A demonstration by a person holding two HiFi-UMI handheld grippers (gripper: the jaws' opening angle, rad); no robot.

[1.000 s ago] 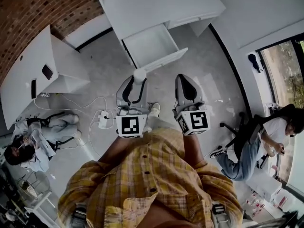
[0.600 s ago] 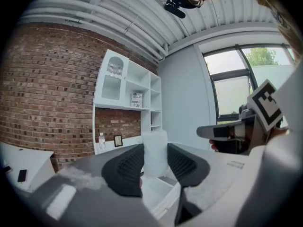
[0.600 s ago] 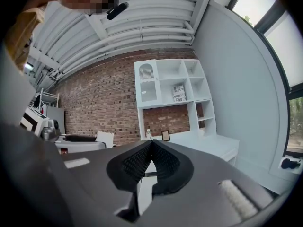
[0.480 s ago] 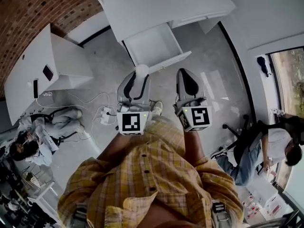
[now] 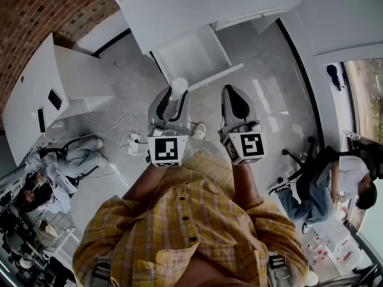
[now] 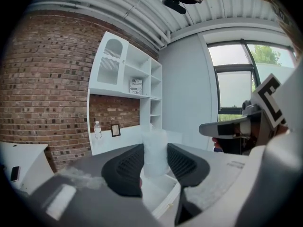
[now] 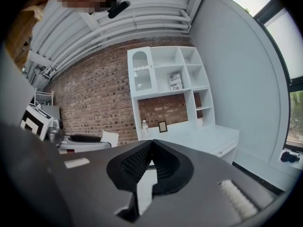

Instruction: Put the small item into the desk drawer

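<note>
My left gripper [image 5: 178, 93] is shut on a small pale, translucent item [image 5: 179, 90] that stands upright between its jaws; the left gripper view shows the same item [image 6: 155, 151] pinched between the black pads. It hovers just in front of the open white desk drawer [image 5: 190, 57], whose front panel [image 5: 216, 76] faces me. The drawer's inside looks bare. My right gripper [image 5: 234, 97] hangs beside the left one, level with it, its jaws closed together with nothing between them [image 7: 150, 161].
The white desk [image 5: 197, 5] stands against the wall, with a white shelf unit [image 7: 165, 82] above it. A second white desk [image 5: 42, 94] is at the left. A power strip and cables [image 5: 133, 143] lie on the floor. People sit at the left [image 5: 42, 184] and at the right [image 5: 335, 181].
Both grippers have edged slightly forward toward the open drawer, the left still holding the item. The seated person at the right has shifted.
</note>
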